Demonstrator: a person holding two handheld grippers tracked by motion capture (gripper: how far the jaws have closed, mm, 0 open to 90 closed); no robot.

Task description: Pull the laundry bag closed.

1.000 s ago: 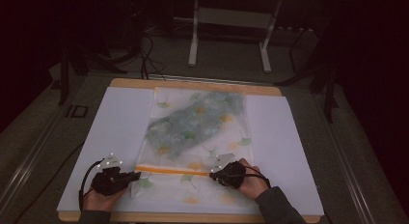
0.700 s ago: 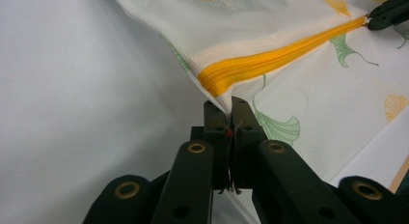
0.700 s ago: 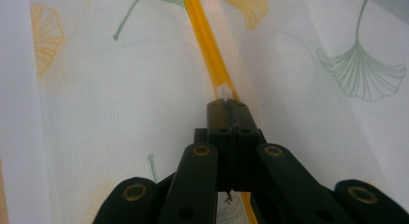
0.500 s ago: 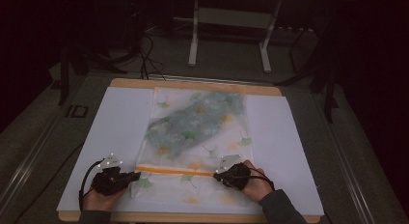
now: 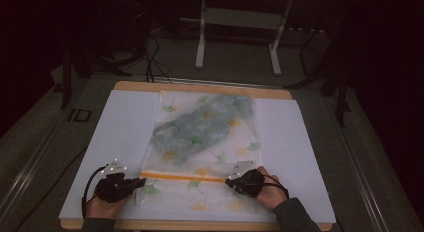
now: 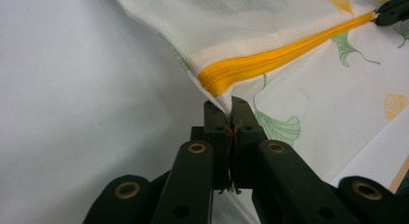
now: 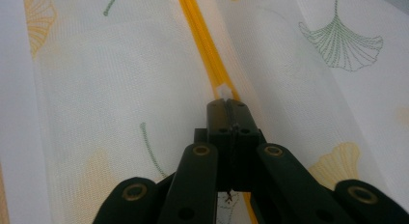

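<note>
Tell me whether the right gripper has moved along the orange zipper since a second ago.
Yes. The right gripper, shut on the white zipper pull, has slid rightward along the orange zipper of the white mesh bag, nearer the table's right edge.

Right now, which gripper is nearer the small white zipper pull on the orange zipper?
Right. The right gripper is shut at the white zipper pull; the left gripper clamps the mesh bag corner at the zipper's far end.

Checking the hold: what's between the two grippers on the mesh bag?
In the high view, the orange zipper runs taut between the left gripper and the right gripper, across the mesh bag.
</note>
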